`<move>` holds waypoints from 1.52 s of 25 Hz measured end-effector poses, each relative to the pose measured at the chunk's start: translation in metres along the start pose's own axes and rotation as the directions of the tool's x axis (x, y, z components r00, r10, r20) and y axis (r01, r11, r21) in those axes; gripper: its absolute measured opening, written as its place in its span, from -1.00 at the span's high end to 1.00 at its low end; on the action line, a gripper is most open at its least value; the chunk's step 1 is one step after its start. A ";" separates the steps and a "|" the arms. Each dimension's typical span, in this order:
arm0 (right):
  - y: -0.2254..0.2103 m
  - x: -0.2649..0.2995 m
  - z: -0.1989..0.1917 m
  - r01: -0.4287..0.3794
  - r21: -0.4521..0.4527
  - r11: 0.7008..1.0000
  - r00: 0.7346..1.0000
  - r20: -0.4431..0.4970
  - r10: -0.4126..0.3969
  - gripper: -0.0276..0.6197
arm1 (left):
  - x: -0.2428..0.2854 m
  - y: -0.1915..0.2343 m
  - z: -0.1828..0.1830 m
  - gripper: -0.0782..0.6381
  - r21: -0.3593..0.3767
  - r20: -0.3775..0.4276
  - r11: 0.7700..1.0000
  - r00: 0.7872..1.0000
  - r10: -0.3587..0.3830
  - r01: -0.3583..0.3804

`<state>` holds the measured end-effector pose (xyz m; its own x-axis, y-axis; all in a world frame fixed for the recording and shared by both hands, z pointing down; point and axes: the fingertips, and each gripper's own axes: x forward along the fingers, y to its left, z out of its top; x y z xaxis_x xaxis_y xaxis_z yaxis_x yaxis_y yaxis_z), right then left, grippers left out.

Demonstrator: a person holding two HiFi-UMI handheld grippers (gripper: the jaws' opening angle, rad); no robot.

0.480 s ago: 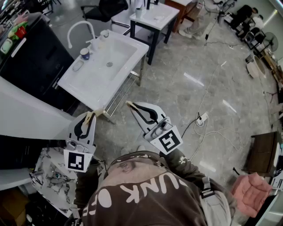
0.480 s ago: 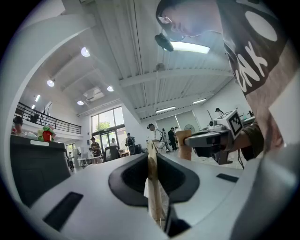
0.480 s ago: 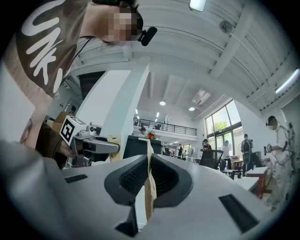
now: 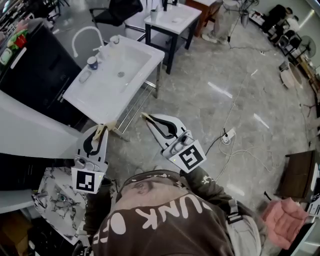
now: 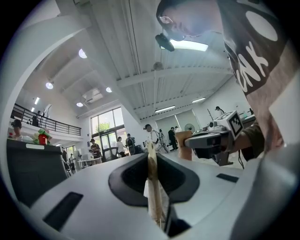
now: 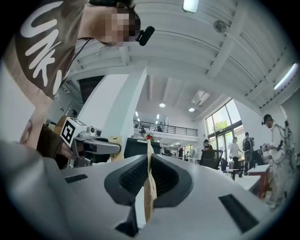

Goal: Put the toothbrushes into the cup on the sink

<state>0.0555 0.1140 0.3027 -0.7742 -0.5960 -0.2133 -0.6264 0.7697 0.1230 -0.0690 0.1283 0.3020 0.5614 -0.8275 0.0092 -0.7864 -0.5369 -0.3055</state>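
Note:
The white sink (image 4: 95, 100) stands on a metal frame at the upper left of the head view, with a small blue-and-white cup (image 4: 92, 62) on its rim near the white faucet (image 4: 85, 34). Both grippers hover over the floor in front of the sink, well short of it. My left gripper (image 4: 102, 129) is shut on a pale beige toothbrush (image 5: 153, 187) that stands edge-on between its jaws. My right gripper (image 4: 145, 117) is likewise shut on a second pale toothbrush (image 6: 149, 187), whose tip pokes out past the jaws.
A small white table (image 4: 175, 22) and a black chair (image 4: 117, 9) stand beyond the sink. A dark counter (image 4: 35, 65) runs along its left. Cables and a power strip (image 4: 227, 135) lie on the grey floor at the right. A marble-patterned top (image 4: 57, 197) is at the lower left.
The sink has slid slightly up and left in the head view. Both grippers keep their hold and stay about where they were.

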 end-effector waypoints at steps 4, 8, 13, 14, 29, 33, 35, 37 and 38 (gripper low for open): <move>-0.011 -0.010 -0.001 -0.005 0.011 1.000 1.000 0.009 0.005 0.82 | 0.009 -0.014 0.006 0.67 0.000 0.005 1.000 1.000 0.008 -0.008; -0.026 -0.016 -0.005 0.003 0.019 1.000 1.000 0.013 -0.003 0.82 | 0.018 -0.018 0.003 0.67 0.002 -0.027 1.000 1.000 0.009 -0.009; -0.044 -0.005 -0.016 0.003 0.027 1.000 1.000 0.005 -0.003 0.82 | 0.036 -0.004 -0.005 0.66 -0.005 -0.035 1.000 0.999 0.024 -0.025; -0.049 0.000 -0.020 0.002 0.027 1.000 1.000 0.001 -0.002 0.82 | 0.041 0.001 -0.008 0.66 -0.008 -0.037 1.000 0.999 0.026 -0.027; -0.162 0.178 -0.101 -0.009 0.021 1.000 0.997 -0.078 0.011 0.82 | 0.161 0.170 -0.105 0.66 -0.059 -0.089 0.996 0.994 0.061 -0.067; -0.197 0.237 -0.124 -0.027 0.008 1.000 0.994 -0.103 0.028 0.82 | 0.196 0.226 -0.125 0.66 -0.063 -0.116 0.994 0.990 0.077 -0.085; -0.215 0.268 -0.136 -0.033 -0.003 0.999 0.994 -0.107 0.032 0.82 | 0.213 0.252 -0.134 0.66 -0.060 -0.117 0.994 0.989 0.086 -0.093; -0.234 0.298 -0.148 -0.034 -0.017 0.999 0.994 -0.106 0.032 0.82 | 0.228 0.274 -0.144 0.66 -0.054 -0.119 0.994 0.989 0.088 -0.095; -0.243 0.311 -0.153 -0.035 -0.024 0.999 0.994 -0.105 0.032 0.82 | 0.235 0.283 -0.148 0.67 -0.051 -0.118 0.994 0.989 0.089 -0.096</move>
<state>-0.0474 -0.2933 0.3552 -0.7992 -0.5916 -0.1064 -0.6011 0.7843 0.1535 -0.1978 -0.2422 0.3591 0.4548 -0.8856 0.0941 -0.8485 -0.4630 -0.2561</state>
